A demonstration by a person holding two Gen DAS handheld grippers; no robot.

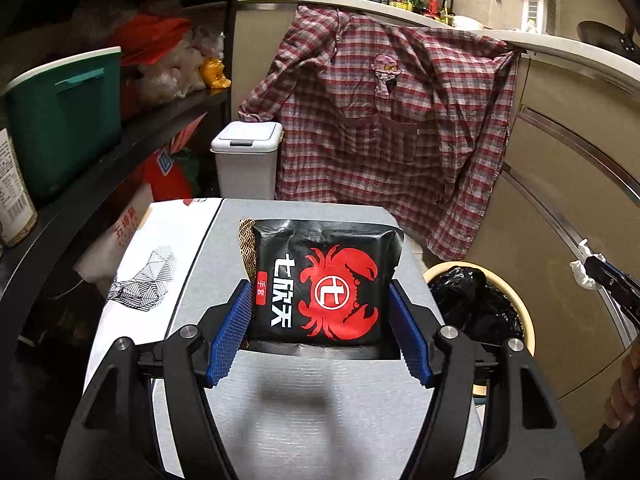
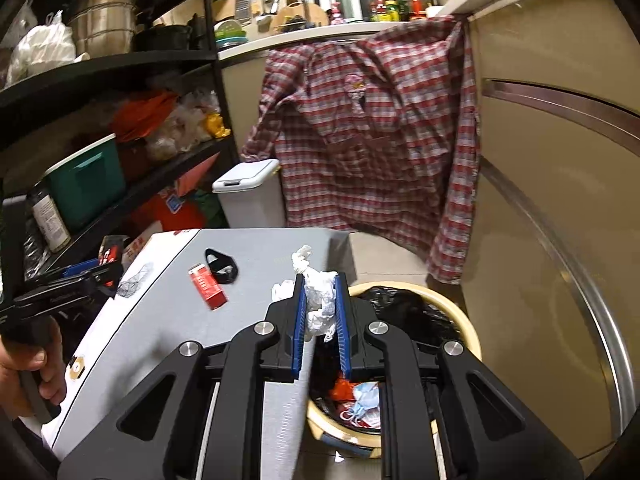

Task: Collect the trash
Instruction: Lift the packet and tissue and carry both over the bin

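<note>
left claw (image 1: 320,312) pinching crab packet (image 1: 322,280) | right claw (image 2: 322,320) pinching tissue (image 2: 318,300) over bin (image 2: 460,320) | right view only: red box (image 2: 208,286) on desk (image 2: 168,332)

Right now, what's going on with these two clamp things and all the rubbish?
A person is clearing trash off a grey table with a handheld gripper in each hand. The left gripper grips a black packet with a red crab above the table. The right gripper is pinching a crumpled white tissue near the bin, which is lined with a black bag and already holds some rubbish. A red box and a black piece still lie on the table.
</note>
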